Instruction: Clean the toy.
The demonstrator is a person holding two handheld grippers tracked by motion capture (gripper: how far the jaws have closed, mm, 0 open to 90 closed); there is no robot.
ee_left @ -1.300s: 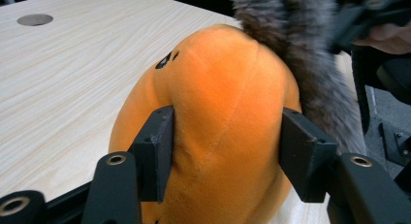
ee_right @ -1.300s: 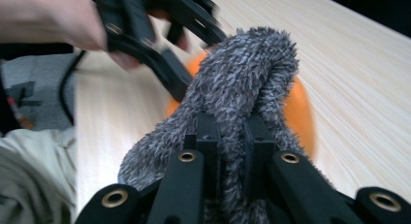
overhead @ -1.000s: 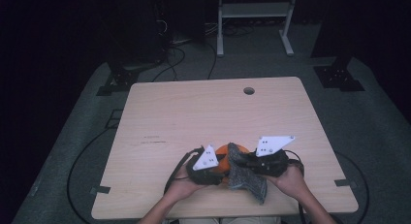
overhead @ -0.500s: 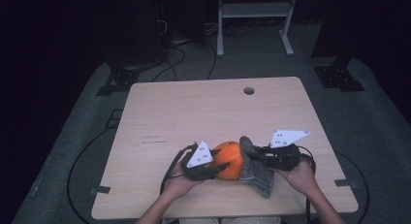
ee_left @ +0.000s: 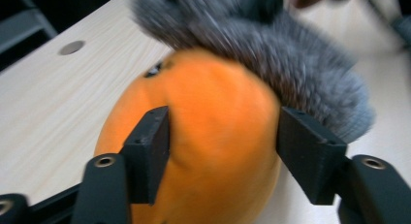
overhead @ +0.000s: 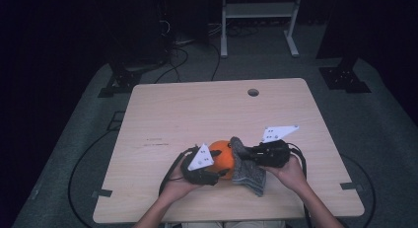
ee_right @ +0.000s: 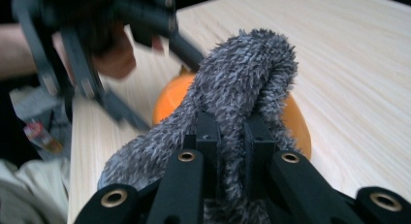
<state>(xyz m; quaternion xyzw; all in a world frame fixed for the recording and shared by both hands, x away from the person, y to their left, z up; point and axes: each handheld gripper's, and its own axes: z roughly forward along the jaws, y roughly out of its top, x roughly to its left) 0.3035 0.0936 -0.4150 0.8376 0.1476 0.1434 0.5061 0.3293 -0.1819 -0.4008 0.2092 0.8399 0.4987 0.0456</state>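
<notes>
— Both tongs are loaded: left gripper (ee_left: 218, 151) has its jaws clamped on the two sides of the orange (ee_left: 194, 151), right gripper (ee_right: 231, 136) has its jaws nearly together, pinching a fold of the grey cloth (ee_right: 242, 88).

— Where does the cloth lie from the orange?

— Draped over its top and down the side toward the right gripper (overhead: 256, 156), trailing onto the table (overhead: 197, 114) on the person's side. The left gripper (overhead: 217, 173) holds the orange (overhead: 221, 156) from the opposite side (near the table's front edge, well away from the hole (overhead: 253, 92)).

— So which hand moves?

— Probably the right: it already holds the cloth (overhead: 246, 169), whose long axis runs from the orange toward the person.
</notes>
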